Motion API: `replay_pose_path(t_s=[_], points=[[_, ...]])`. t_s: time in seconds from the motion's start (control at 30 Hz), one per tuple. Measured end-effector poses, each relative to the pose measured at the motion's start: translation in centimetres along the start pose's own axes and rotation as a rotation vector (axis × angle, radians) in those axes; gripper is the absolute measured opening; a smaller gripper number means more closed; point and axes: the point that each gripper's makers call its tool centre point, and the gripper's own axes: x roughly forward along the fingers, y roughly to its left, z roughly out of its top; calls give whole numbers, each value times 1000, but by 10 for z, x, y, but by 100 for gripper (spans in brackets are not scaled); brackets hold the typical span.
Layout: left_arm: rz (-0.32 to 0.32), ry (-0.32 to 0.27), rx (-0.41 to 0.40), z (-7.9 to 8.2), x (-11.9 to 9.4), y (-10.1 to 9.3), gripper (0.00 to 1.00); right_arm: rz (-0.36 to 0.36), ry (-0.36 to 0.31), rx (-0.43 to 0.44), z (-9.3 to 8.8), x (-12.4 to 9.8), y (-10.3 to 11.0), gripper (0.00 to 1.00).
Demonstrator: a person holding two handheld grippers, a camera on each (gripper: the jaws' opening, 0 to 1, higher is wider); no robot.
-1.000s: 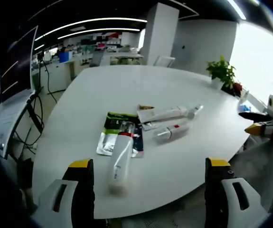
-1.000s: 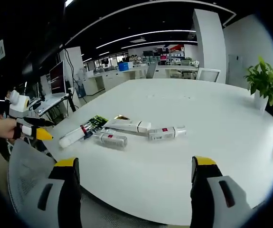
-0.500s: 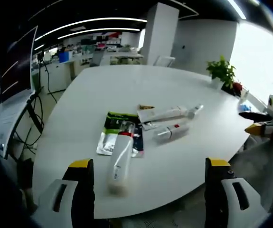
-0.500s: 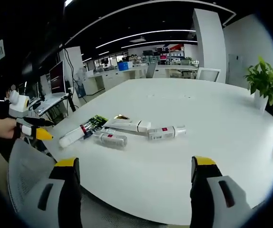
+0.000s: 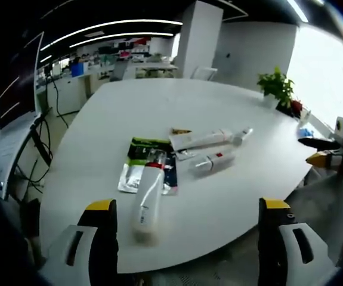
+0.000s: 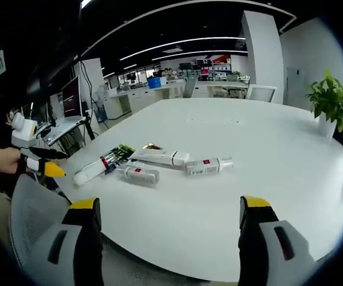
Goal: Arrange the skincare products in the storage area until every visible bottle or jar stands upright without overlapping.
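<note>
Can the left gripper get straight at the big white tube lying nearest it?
Probably yes: the left gripper is open and the white tube lies flat on the table just ahead, with nothing between them.

No lettering is reading clearly anywhere. The tubes [image 6: 159, 157] and bottles [image 6: 208, 166] are carrying red label patches, and the sachet [image 5: 149, 149] is showing green-and-black print, but all of it is coming out too small and blurred to make out.

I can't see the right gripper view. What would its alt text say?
Several skincare tubes lie flat in a cluster on a large white table, none upright. The right hand-held gripper stands open in the foreground; the left hand-held gripper hovers off the table's left edge.
</note>
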Motion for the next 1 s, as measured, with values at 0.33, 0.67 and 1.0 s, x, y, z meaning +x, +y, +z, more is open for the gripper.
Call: replay_pose_path(t_s=[0.33, 0.67, 1.0], points=[[-1, 121, 28, -7, 16, 14, 92, -8, -7, -16, 1, 0, -1, 96], [-20, 234, 101, 6, 37, 25, 83, -25, -20, -2, 2, -1, -5, 94], [-13, 375, 176, 5, 61, 39, 72, -41, -29, 14, 3, -3, -8, 93]])
